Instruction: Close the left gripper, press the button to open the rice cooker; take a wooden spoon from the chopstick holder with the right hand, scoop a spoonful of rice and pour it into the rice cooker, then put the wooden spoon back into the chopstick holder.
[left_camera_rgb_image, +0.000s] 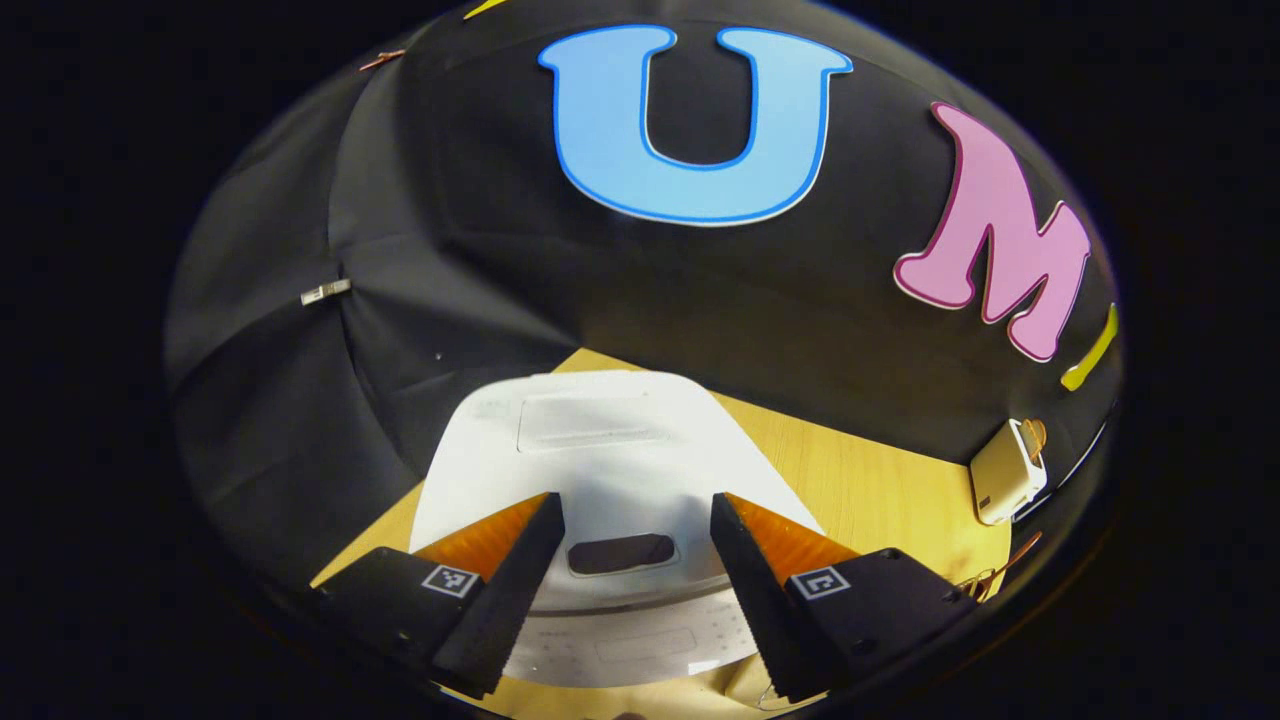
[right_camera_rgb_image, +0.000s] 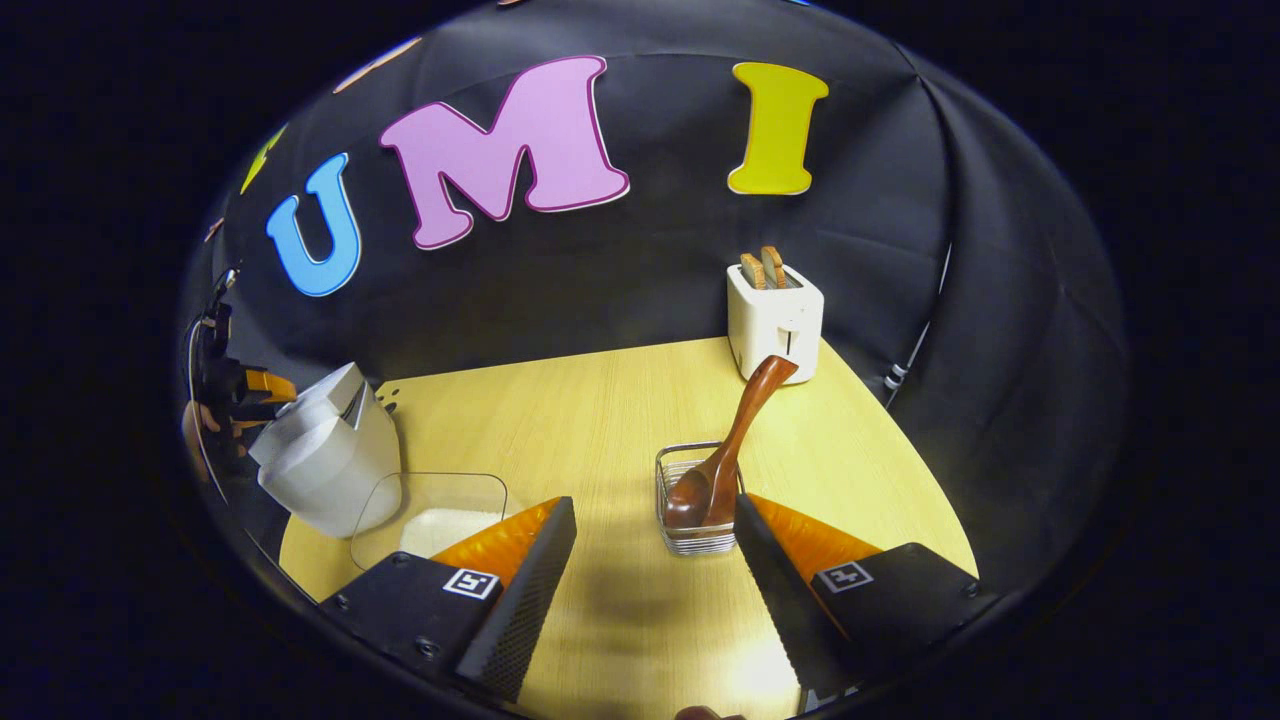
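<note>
Above, in the left gripper view, the left gripper (left_camera_rgb_image: 637, 590) hangs over the rice cooker (left_camera_rgb_image: 610, 470) with its two fingers (left_camera_rgb_image: 510, 590) spread wide and holding nothing; between them lies the cooker's dark oblong button (left_camera_rgb_image: 620, 553), untouched by either finger; the white lid is down, a shallow rectangular panel pressed into its top; the cooker stands on the wooden table (left_camera_rgb_image: 870, 490), close against the booth's black wall; a white toaster (left_camera_rgb_image: 1008, 470) sits far off at that view's right edge.

Likewise, in the right gripper view, the right gripper (right_camera_rgb_image: 650, 580) has its fingers (right_camera_rgb_image: 525, 600) wide apart and empty, poised above bare table (right_camera_rgb_image: 600, 420); just beyond the tips stands the chopstick holder (right_camera_rgb_image: 690, 500), a small wire basket, with the wooden spoon (right_camera_rgb_image: 735, 440) in it, bowl down and handle leaning up and to the right, the spoon free of both fingers; left of the holder a clear container (right_camera_rgb_image: 440, 515) holds a low layer of white rice (right_camera_rgb_image: 450, 525); beside it is the rice cooker (right_camera_rgb_image: 325, 465), lid shut, with the left gripper (right_camera_rgb_image: 250, 385) and the hand (right_camera_rgb_image: 198, 430) holding it just above; the toaster (right_camera_rgb_image: 775, 320) stands at the table's far edge with two slices of bread (right_camera_rgb_image: 762, 268) raised in its slots.
</note>
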